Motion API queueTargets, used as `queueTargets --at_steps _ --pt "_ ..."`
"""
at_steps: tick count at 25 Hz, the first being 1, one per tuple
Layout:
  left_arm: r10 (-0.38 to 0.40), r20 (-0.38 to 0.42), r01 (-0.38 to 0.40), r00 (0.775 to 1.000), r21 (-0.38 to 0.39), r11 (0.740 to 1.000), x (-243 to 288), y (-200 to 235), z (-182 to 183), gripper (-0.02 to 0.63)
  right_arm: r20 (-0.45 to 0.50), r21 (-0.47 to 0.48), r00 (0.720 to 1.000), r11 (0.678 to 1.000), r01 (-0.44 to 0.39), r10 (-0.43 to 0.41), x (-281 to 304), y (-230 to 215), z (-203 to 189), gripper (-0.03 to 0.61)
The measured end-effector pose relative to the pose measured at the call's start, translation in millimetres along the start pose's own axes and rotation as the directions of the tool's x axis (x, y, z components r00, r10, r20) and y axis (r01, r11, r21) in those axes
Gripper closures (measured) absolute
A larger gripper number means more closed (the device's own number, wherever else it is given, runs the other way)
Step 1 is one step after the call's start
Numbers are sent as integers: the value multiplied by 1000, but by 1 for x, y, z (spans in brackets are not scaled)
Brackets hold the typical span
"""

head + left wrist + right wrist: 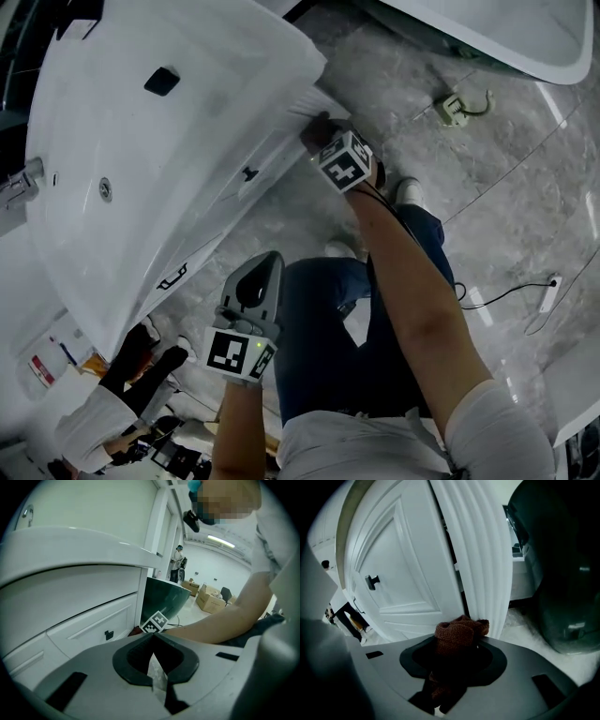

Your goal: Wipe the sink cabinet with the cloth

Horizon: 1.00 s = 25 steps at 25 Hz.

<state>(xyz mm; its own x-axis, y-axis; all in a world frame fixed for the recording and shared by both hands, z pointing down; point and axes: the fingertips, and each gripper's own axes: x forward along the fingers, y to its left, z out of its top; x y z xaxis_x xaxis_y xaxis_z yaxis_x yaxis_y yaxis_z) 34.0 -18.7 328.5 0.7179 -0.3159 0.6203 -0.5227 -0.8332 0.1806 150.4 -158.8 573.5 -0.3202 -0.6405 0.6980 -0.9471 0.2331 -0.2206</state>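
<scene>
Counted at the sink: two grippers, the left gripper (265,265) and the right gripper (319,131); one brown cloth (459,632); one white sink cabinet (225,202) with two black handles (249,173) (172,277) along its front edge; one tap (21,183); two power strips (452,109) (549,292) on the floor; two cardboard boxes (191,587) (210,599).

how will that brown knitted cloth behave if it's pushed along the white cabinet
The brown knitted cloth bunches in soft folds in the right gripper, so it is probably floppy and will squash flat against the white fluted cabinet post. Its coarse knit likely drags rather than slips. It looks light.
</scene>
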Motion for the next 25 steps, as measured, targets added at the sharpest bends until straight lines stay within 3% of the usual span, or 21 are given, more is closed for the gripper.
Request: queueTargets --at_steps 7,13,17,25 --pt "63 47 -59 997 -74 996 5 5 -10 603 -24 -8 1000 1000 -12 12 4 -8 4 422" --pt "65 101 -61 993 -40 997 42 27 -38 603 -54 48 994 995 -88 90 4 -4 5 425" --pt "61 165 -55 984 -38 998 71 43 -63 603 -46 47 993 994 -103 106 2 -7 8 425" --pt "27 230 -40 973 50 998 124 66 -112 603 -13 57 991 990 -130 131 3 -7 12 426"
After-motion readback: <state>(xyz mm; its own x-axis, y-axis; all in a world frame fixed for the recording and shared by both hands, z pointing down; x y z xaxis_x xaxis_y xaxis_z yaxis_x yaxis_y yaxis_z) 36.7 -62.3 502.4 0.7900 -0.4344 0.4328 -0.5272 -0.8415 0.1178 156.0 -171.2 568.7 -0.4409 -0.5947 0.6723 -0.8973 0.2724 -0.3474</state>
